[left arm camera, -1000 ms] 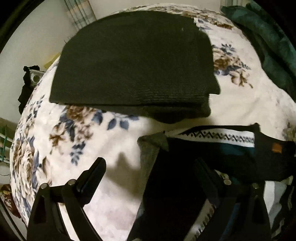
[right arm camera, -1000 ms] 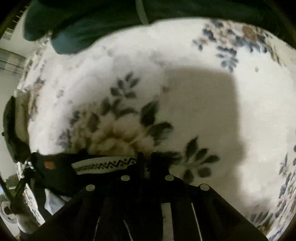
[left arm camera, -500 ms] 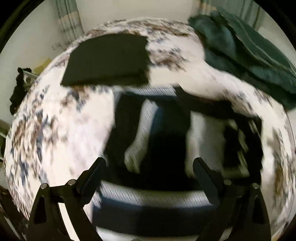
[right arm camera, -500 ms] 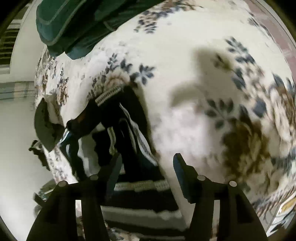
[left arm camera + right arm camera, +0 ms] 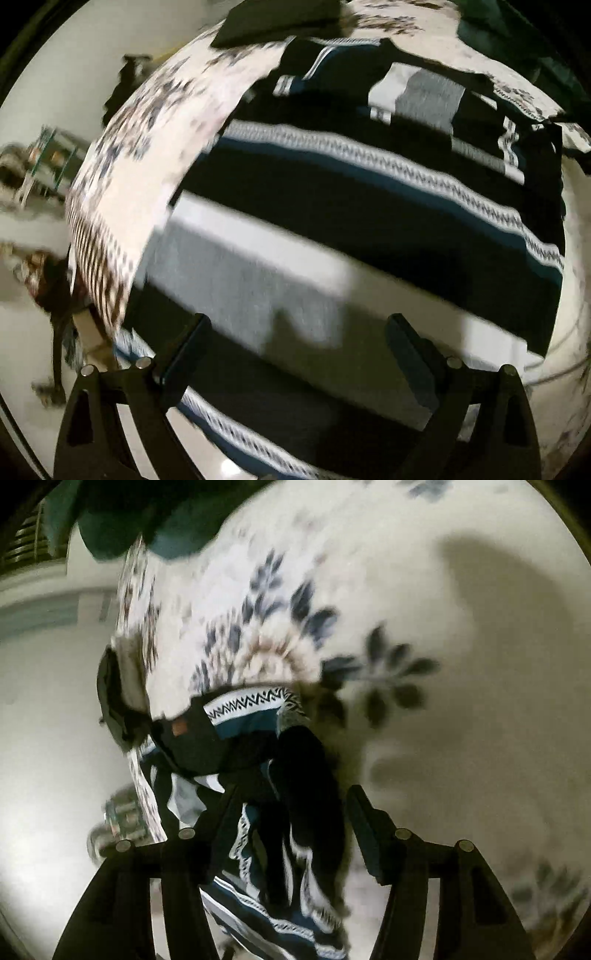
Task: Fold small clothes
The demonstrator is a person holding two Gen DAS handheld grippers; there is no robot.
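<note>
Hovering with left gripper (image 5: pixel 297 325) wide apart and empty over the striped sweater (image 5: pixel 369 206), spread on the floral blanket (image 5: pixel 155 155) directly beneath and ahead, stripes running crosswise to the fingers. Closing right gripper (image 5: pixel 295 794) around its bunched edge, lying lengthwise between the jaws, pads not yet pressing. No containers seen.

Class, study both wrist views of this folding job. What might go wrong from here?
1. The right gripper's jaws are closing with the bunched garment between them; they may pinch several layers and drag it crooked.
2. The left gripper is open, holding nothing, over the part of the garment near the bed edge; that part might slide off.
</note>
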